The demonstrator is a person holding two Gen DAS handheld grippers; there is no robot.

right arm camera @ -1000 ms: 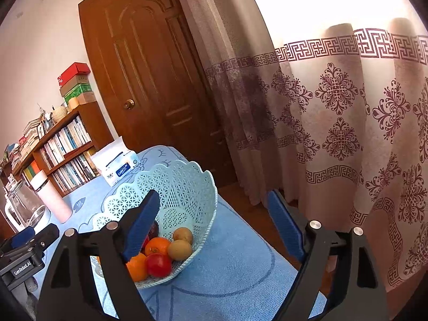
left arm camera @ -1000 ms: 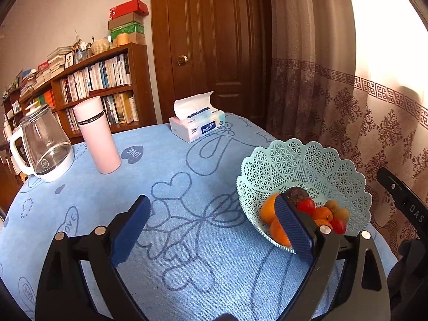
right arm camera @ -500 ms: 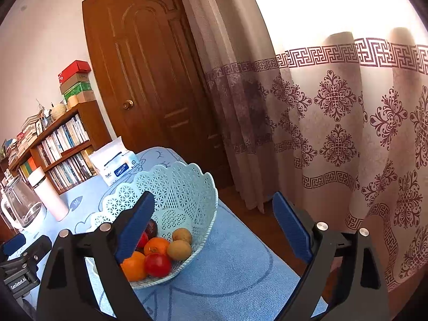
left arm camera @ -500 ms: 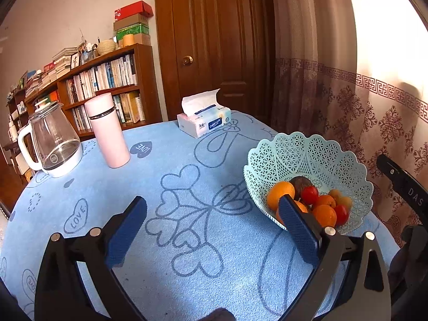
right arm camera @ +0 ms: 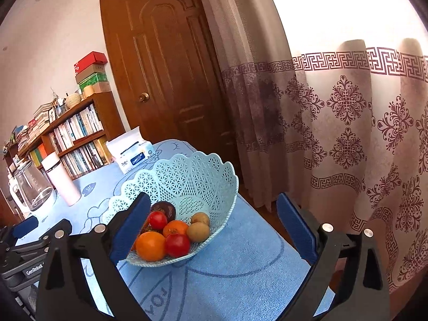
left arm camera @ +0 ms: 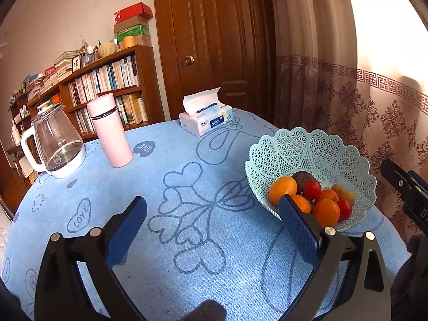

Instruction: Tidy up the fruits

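Inside, the lattice basket (right arm camera: 203, 176) holds oranges (right arm camera: 151, 246) (plus tomatoes (right arm camera: 178, 244)).

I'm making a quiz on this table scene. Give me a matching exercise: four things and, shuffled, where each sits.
1 oranges
2 tissue pack
3 glass kettle
4 pink flask

A far table edge, before the door
B beside the kettle, upright
C table's left edge
D in the mint basket

Pairs: 1-D, 2-A, 3-C, 4-B

left black claw with blue pads (left arm camera: 212, 211): jaws wide apart, empty, tilted down | right black claw with blue pads (right arm camera: 214, 214): jaws just opening wider, empty
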